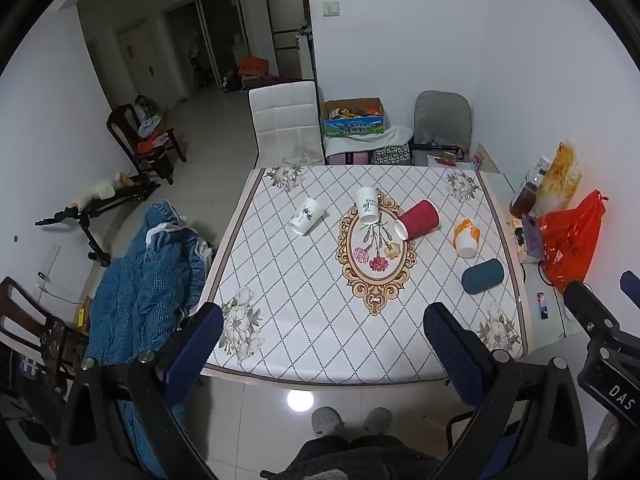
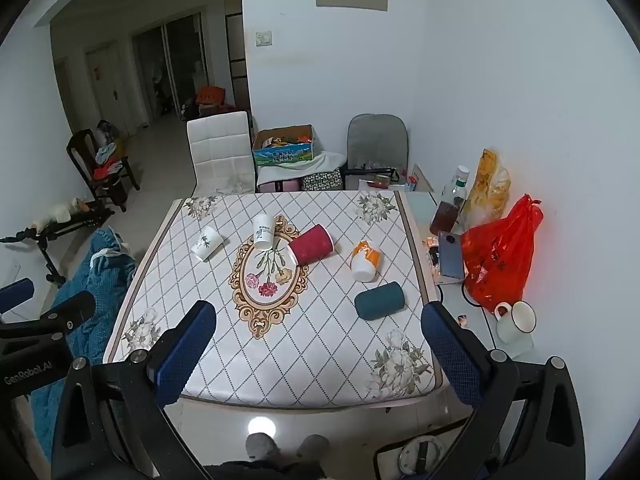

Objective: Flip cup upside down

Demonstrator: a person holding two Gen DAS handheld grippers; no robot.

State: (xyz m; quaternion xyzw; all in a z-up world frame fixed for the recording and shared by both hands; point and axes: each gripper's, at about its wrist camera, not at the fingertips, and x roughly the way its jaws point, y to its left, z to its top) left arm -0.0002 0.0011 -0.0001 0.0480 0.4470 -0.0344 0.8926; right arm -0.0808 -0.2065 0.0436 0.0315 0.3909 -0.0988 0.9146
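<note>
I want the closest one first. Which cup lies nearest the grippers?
The dark teal cup, lying on its side at the table's right; the red, orange and white ones sit farther back.

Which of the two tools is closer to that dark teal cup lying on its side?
Probably the right tool: the teal cup lies just ahead, toward its right finger. The left tool sits further left, with the cup off to its right.

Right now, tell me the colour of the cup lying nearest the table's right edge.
Dark teal cup, plain, on its side; clearest in the right wrist view.
</note>
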